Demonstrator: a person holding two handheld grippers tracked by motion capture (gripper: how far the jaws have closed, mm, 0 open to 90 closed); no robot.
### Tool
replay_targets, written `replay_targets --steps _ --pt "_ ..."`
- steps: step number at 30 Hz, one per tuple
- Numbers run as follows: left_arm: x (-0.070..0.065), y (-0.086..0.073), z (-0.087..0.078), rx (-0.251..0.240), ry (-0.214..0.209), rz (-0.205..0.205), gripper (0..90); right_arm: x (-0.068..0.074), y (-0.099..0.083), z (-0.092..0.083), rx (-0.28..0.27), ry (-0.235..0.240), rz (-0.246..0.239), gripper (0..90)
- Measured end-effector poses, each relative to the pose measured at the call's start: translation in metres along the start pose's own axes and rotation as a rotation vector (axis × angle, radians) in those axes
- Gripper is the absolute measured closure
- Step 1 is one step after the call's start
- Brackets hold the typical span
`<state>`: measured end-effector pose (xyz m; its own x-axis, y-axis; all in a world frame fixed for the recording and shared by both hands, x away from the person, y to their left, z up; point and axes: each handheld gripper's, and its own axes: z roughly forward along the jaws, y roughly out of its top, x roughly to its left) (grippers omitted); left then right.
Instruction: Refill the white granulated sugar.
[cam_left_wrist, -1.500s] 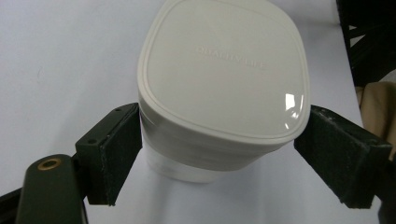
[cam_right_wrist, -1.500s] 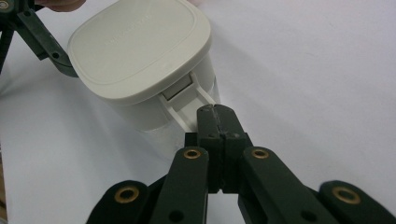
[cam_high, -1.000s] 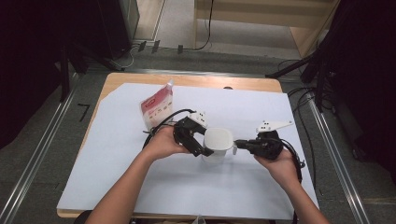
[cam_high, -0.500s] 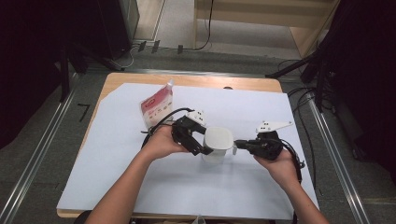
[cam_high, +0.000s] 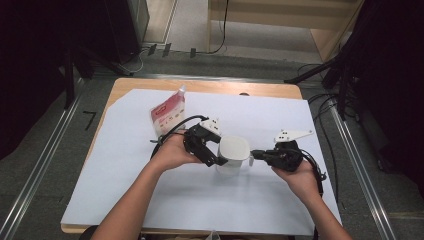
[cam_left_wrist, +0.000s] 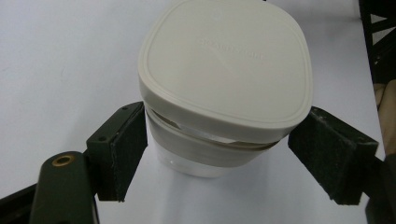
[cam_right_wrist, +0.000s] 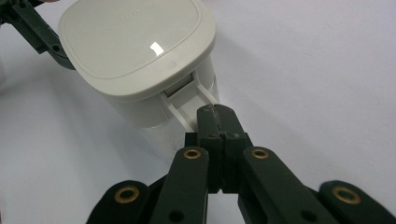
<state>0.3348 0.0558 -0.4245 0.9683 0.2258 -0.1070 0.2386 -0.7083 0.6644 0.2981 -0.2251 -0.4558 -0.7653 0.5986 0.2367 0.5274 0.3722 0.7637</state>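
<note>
A white plastic jug (cam_high: 234, 150) with a cream lid (cam_left_wrist: 224, 60) stands on the white sheet at the middle of the table. My left gripper (cam_high: 218, 151) comes at it from the left. Its jaws have just closed a little, and its pads (cam_left_wrist: 128, 149) sit against the lid's two sides just under the rim, where the lid looks slightly tilted on the body. My right gripper (cam_high: 252, 154) reaches in from the right, and in the right gripper view that gripper (cam_right_wrist: 217, 114) is shut on the jug's thin white handle (cam_right_wrist: 187, 105).
A red and white pouch (cam_high: 167, 115) stands at the back left of the white sheet (cam_high: 150, 200). The sheet covers most of the wooden table (cam_high: 200, 86). Metal rails run along both sides of the table, and cables lie on the floor behind.
Both hands and the jug stay where they were. No movement shows in the high view.
</note>
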Motion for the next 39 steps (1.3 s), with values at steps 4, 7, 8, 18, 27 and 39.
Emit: replay_targets --steps 4,7,8,18,27,39 --pt "-0.001 0.001 -0.001 0.002 0.009 0.005 21.2 0.0 0.0 0.0 -0.001 -0.003 -0.002 90.0" --pt "-0.004 0.003 -0.008 -0.043 0.009 0.029 22.7 0.001 0.0 0.0 0.0 -0.005 -0.004 90.0" --pt "-0.004 0.004 -0.01 -0.051 0.008 0.035 24.9 0.001 0.0 0.0 0.001 -0.007 -0.004 90.0" --pt "-0.012 0.011 -0.012 -0.003 -0.059 0.099 61.4 0.001 0.0 0.001 -0.005 0.002 -0.014 90.0" --pt "-0.011 0.013 -0.013 -0.004 -0.118 0.056 87.8 0.0 0.0 0.0 -0.004 0.01 -0.003 90.0" --pt "-0.01 0.033 -0.009 0.002 -0.155 0.029 90.0 -0.001 -0.003 0.0 -0.014 0.023 0.026 90.0"
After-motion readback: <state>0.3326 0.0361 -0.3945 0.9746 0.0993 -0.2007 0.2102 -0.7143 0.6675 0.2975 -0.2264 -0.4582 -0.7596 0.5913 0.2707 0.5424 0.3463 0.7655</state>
